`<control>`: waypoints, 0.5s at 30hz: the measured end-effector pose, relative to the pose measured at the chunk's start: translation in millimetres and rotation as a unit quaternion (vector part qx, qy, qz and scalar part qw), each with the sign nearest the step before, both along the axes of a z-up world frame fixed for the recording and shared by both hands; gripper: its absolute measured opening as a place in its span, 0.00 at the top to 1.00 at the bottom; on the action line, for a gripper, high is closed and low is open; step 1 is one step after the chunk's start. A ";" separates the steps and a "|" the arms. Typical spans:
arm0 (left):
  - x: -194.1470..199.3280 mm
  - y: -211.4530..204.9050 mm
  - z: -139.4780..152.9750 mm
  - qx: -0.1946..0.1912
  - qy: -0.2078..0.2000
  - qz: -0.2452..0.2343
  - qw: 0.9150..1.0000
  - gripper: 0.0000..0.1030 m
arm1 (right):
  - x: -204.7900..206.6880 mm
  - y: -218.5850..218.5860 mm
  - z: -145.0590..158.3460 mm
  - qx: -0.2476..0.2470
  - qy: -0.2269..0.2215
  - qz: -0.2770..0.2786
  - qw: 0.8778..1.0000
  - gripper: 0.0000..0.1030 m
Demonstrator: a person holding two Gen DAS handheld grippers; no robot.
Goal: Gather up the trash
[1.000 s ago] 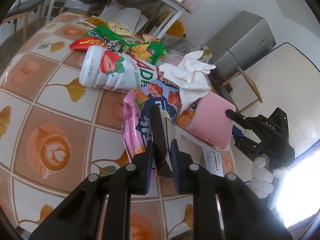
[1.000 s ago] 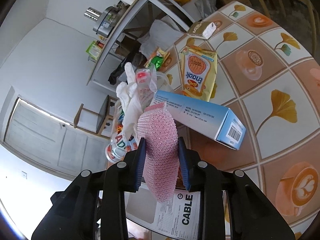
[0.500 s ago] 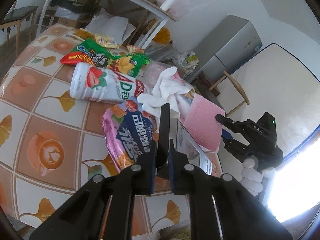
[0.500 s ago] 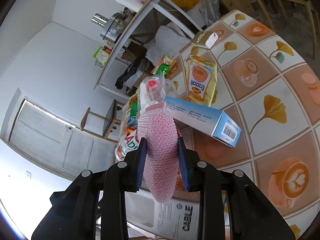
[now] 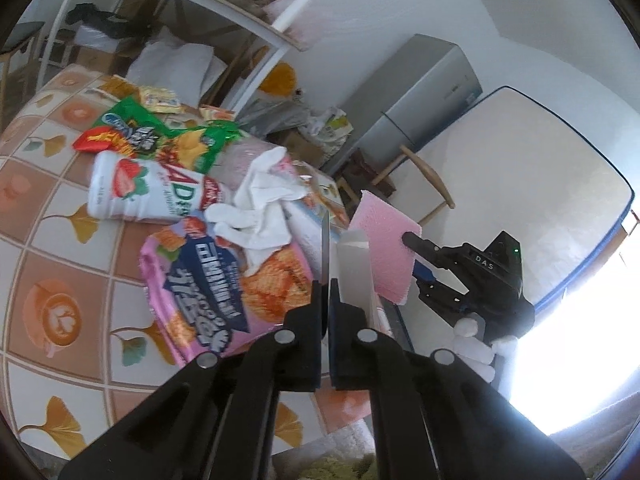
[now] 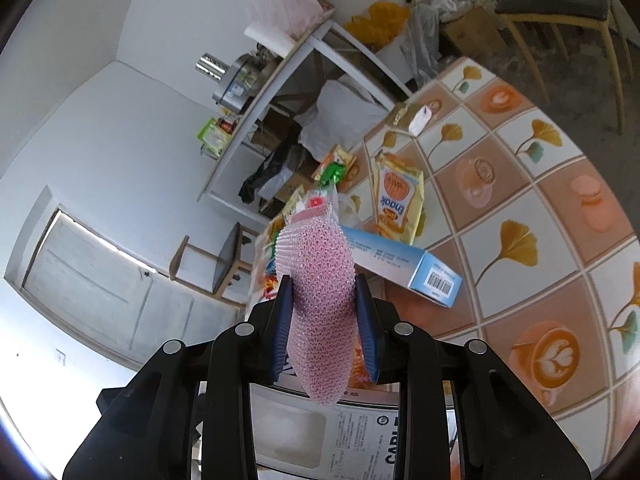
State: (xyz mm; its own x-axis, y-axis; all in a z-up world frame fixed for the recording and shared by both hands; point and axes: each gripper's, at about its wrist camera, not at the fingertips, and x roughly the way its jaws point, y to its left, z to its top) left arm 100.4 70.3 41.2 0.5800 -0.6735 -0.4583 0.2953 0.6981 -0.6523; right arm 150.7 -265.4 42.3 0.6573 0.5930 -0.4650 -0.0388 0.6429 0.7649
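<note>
Trash covers the tiled table (image 5: 60, 240): a pink snack bag (image 5: 208, 292) at 9 o'clock of the left gripper (image 5: 326, 300), a white strawberry-print bottle (image 5: 136, 192) on its side at 10 o'clock, crumpled white tissue (image 5: 264, 208) between them, and green and red wrappers (image 5: 132, 136) farther off at 11 o'clock. The left gripper's jaws have just been closing and now pinch the thin edge of a flat card package (image 5: 352, 264) (its label reads CABLE in the right wrist view). The right gripper (image 6: 324, 320) is clamped on a pink bubble-wrap pouch (image 6: 320, 304), held clear of the table. Beyond it, at 1 o'clock, lie a blue box (image 6: 400, 268) and a yellow snack bag (image 6: 396, 200).
</note>
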 end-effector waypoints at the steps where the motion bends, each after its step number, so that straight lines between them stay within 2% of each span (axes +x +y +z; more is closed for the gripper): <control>1: 0.1 -2.9 3.1 -0.005 -0.003 -0.006 1.000 0.98 | -2.1 -2.3 2.2 -0.001 -0.003 -0.003 1.000 0.73; 8: -3.1 -30.7 25.0 -0.014 -0.034 -0.052 0.998 0.98 | -18.0 -28.0 13.9 -0.001 -0.025 -0.031 0.999 0.73; 15: -6.9 -73.5 42.8 -0.012 -0.060 -0.116 0.991 0.98 | -40.0 -62.1 23.1 -0.003 -0.044 -0.076 0.996 0.73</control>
